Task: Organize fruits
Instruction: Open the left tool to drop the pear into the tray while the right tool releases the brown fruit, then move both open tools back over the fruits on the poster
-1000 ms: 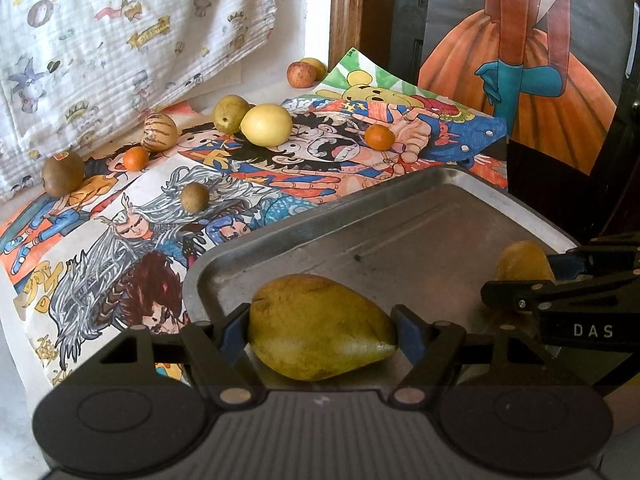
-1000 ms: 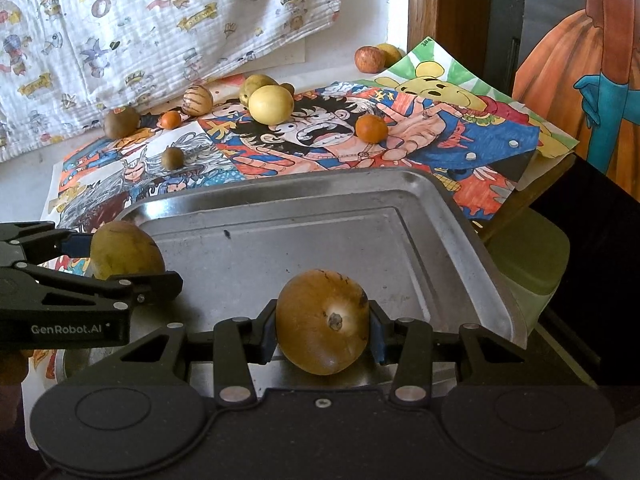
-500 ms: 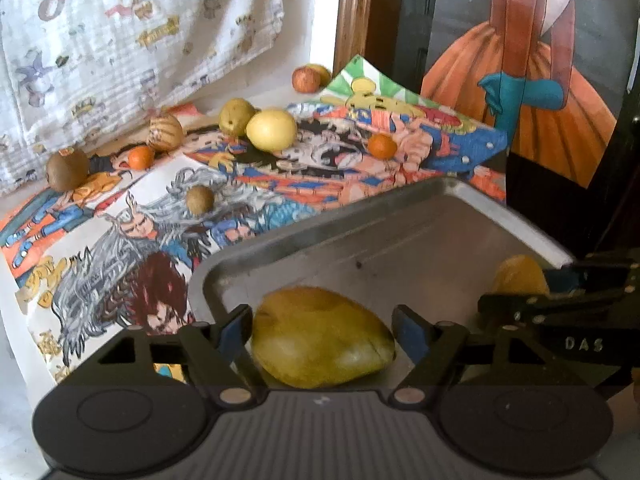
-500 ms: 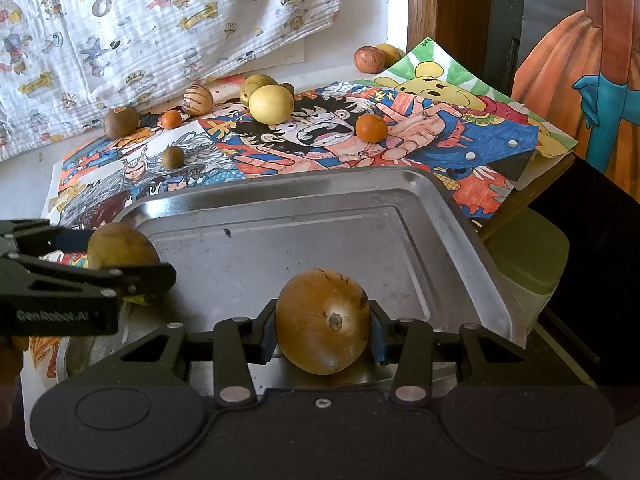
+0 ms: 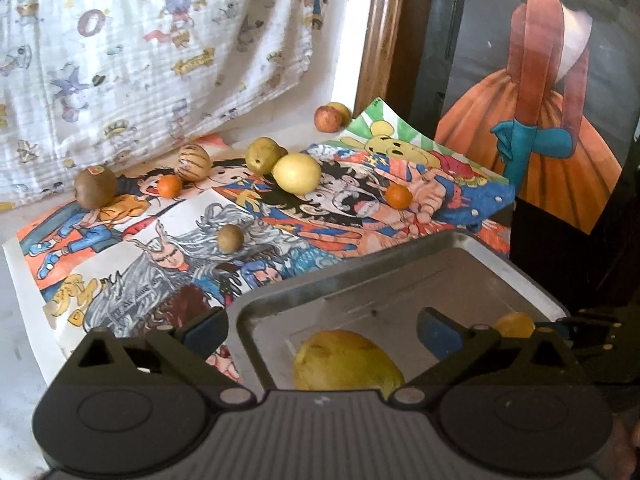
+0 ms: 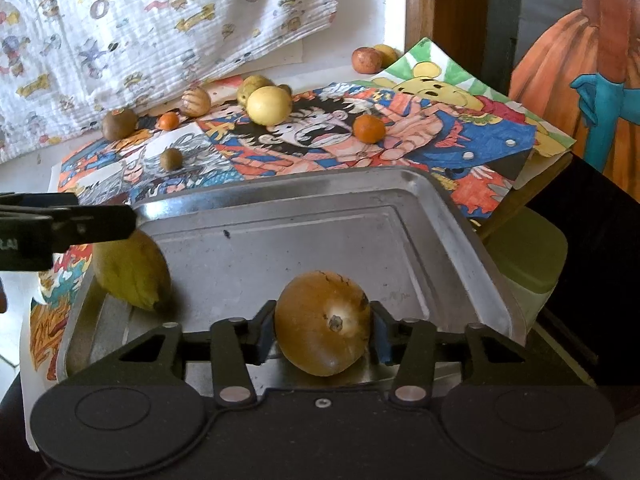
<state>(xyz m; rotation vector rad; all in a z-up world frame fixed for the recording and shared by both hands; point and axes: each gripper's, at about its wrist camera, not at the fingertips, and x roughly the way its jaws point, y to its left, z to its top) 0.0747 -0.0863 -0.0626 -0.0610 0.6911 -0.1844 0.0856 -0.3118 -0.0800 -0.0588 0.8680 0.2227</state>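
- Yellow-brown, smooth and rounded, the fruit [image 6: 322, 322] in your right gripper [image 6: 323, 330] looks firm but bruisable; take such fruit across the widest part.
- Your right gripper is clamped on that fruit, low over the near edge of the metal tray [image 6: 460, 224].
- Your left gripper [image 5: 322, 332] is spread wide, holding nothing; the yellow mango [image 5: 346, 362] lies free in the tray beneath it.

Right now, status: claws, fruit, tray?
Left claw open above yellow mango lying on metal tray. Right claw shut on brown fruit over tray. Tray floor ahead bare.
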